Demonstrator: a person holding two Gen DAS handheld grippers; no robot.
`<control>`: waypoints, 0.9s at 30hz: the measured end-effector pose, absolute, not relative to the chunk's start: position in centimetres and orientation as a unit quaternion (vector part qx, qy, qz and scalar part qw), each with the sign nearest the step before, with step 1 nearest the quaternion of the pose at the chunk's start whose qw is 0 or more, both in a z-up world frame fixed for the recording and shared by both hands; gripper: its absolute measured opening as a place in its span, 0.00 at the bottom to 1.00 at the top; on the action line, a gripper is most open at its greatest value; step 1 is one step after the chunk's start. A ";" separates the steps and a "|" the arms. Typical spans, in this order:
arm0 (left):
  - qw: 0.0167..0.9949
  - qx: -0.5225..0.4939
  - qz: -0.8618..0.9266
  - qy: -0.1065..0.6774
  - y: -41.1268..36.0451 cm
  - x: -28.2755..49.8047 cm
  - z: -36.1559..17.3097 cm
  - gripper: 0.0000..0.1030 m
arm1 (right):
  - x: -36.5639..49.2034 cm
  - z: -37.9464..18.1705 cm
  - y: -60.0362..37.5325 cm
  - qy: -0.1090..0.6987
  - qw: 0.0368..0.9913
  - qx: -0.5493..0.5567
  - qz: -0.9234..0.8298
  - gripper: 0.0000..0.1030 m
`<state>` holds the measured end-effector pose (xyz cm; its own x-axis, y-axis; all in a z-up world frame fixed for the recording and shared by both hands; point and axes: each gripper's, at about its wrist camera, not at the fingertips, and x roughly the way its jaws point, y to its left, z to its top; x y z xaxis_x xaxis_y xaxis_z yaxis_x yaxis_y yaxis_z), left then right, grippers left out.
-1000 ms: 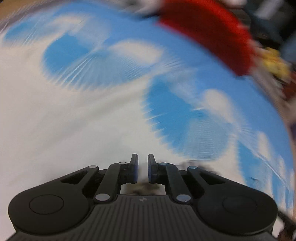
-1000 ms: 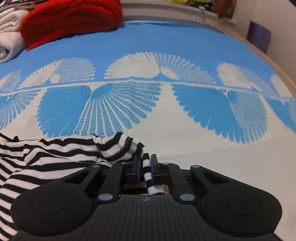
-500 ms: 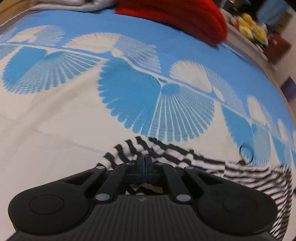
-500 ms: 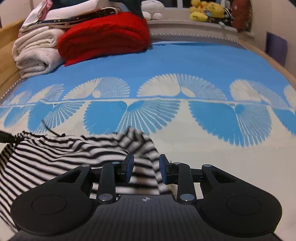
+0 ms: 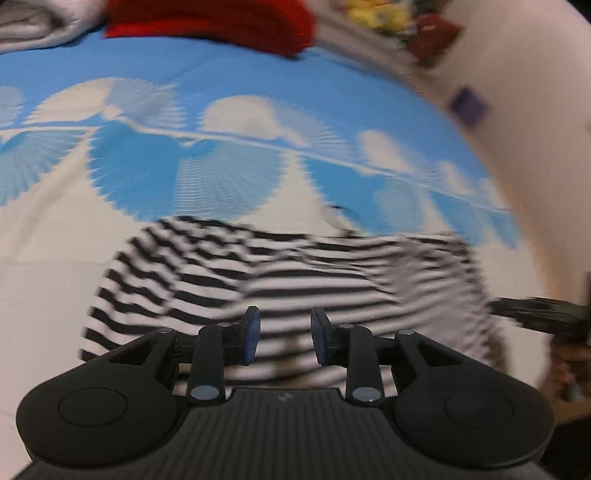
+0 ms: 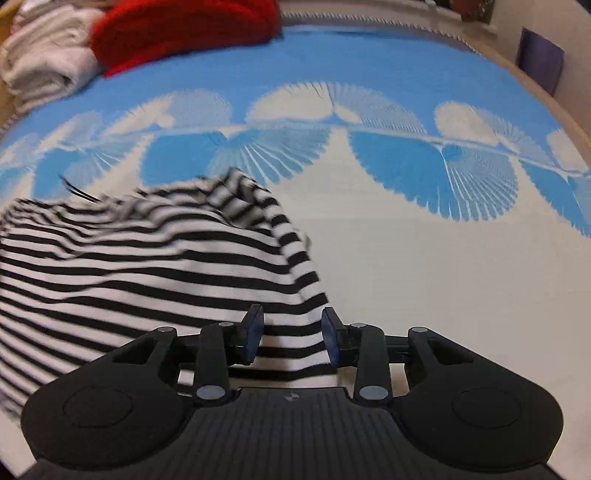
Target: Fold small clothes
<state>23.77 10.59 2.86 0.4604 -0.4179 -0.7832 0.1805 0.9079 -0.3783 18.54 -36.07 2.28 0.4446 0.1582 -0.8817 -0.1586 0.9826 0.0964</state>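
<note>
The right-hand black tongs point(image 6: 291, 334) hang over a black-and-white striped knit garment point(image 6: 147, 266) rumpled on a bed point(image 6: 424, 277) with a blue-and-white fan-patterned cover. Their jaws have just been opening; striped cloth lies between the blue pads point(image 6: 255, 334), unpinched. Beyond, a folded red knit point(image 6: 184, 33) sits beside folded cream blankets point(image 6: 48, 55).

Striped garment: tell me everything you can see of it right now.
The striped garment is a soft knit in black and white horizontal stripes, lying rumpled with raised folds on the blue and white bedspread. Both views are blurred. It lies under the open left tool and right tool; neither grips it.
</note>
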 end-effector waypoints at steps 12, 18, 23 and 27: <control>0.796 -0.079 -0.188 0.569 9.4 17.4 0.4 0.33 | 13.0 -0.3 -39.5 0.598 0.800 -0.027 0.046 0.41; 0.814 0.039 -0.110 0.569 8.1 13.2 0.7 0.23 | 10.3 2.5 -39.6 0.554 0.830 -0.067 -0.020 0.41; 0.896 -0.034 -0.064 0.438 11.1 8.8 8.3 0.35 | 7.2 11.3 -40.2 0.390 0.919 0.045 -0.016 0.43; 0.912 -0.099 -0.038 0.397 12.9 6.4 9.3 0.35 | 4.1 13.0 -39.5 0.326 0.942 0.073 0.013 0.50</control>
<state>6.41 12.89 9.27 0.6817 -0.1476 -0.7166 -0.0100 0.9775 -0.2108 4.08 -39.54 13.04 0.7870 0.0723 -0.6127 0.0231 0.9889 0.1465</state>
